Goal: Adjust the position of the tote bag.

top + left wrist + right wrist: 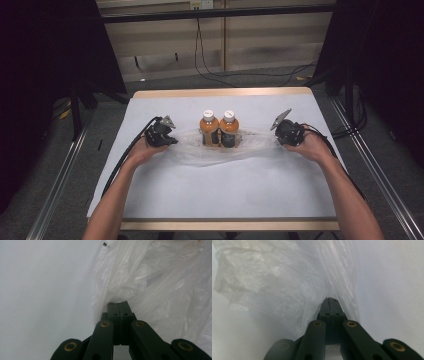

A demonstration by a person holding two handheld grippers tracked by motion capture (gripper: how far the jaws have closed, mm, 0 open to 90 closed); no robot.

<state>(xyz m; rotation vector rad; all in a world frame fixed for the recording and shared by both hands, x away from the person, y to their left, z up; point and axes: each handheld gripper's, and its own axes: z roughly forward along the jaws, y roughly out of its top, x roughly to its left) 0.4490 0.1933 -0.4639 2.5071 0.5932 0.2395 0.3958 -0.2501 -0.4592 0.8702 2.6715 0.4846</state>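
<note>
White-covered table [220,190], wooden edge at front and back; serves as the work surface, bare apart from the items below.

Clear plastic bag [250,145], thin, crinkled and glossy, lying at the middle of the table and drawn out sideways between the two grippers. Probably held at both ends so the film stays spread and its opening can be worked around the bottles.

Two bottles [219,129], orange contents, white caps, dark labels low down; upright, touching side by side, standing within the middle of the bag's film. Whether they are fully enclosed cannot be told.

Left gripper [118,305], at the bag's left end, jaws pressed together with a fold of film pinched at their tips.

Right gripper [331,302], at the bag's right end, jaws likewise closed on the film's edge. Each is held low, near the tabletop, pointing inward at the bottles.
</note>
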